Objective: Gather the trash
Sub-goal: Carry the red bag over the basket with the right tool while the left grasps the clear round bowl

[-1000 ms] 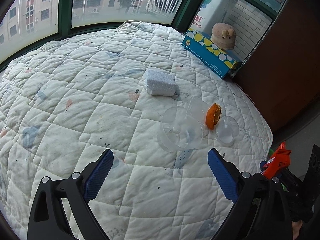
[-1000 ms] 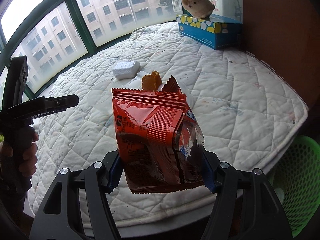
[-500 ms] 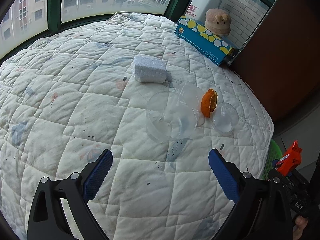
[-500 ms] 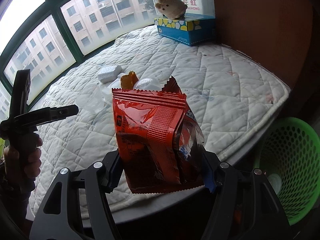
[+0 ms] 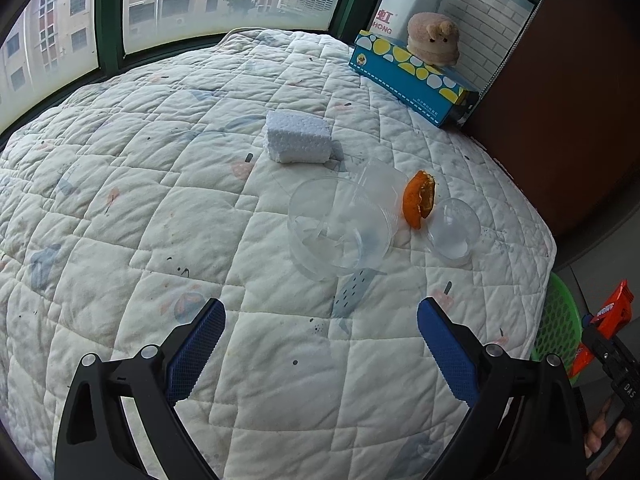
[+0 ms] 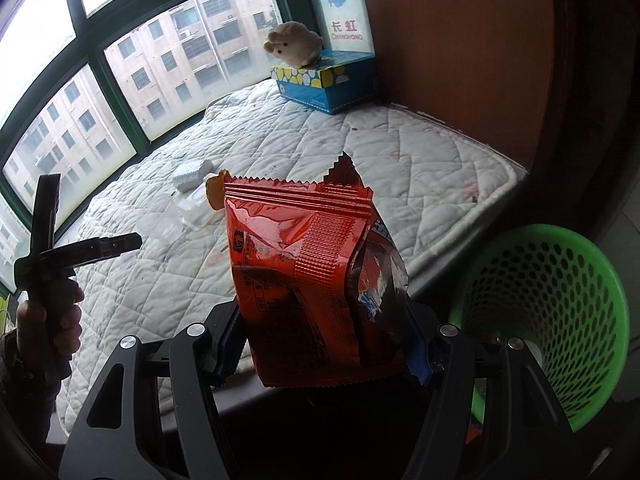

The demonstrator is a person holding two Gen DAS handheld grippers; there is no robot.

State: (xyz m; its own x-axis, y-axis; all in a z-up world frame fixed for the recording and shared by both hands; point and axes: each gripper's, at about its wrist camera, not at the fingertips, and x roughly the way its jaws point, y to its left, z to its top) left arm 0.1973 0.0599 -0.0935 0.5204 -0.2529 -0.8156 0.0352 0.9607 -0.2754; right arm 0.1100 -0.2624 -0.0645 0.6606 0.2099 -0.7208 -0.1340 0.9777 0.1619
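My right gripper [image 6: 326,350] is shut on a red snack wrapper [image 6: 312,280], held upright off the mattress edge, left of a green mesh basket [image 6: 560,280]. My left gripper [image 5: 320,344] is open and empty above the quilted mattress [image 5: 140,200], short of a large clear plastic cup [image 5: 340,228] lying on its side. An orange peel [image 5: 420,204] and a small clear cup [image 5: 454,234] lie just right of it. A white foam block [image 5: 298,142] lies behind. The wrapper [image 5: 608,316] and basket [image 5: 556,320] show at the left wrist view's right edge.
A blue tissue box [image 5: 412,80] with a plush toy [image 5: 434,44] on it stands at the far corner by a brown wall [image 6: 460,60]. Windows run along the far side. The left gripper [image 6: 80,252] shows at the left of the right wrist view.
My right gripper has carried the wrapper back off the mattress and toward the green basket, which has come into view. My left gripper has moved closer to the clear cups.
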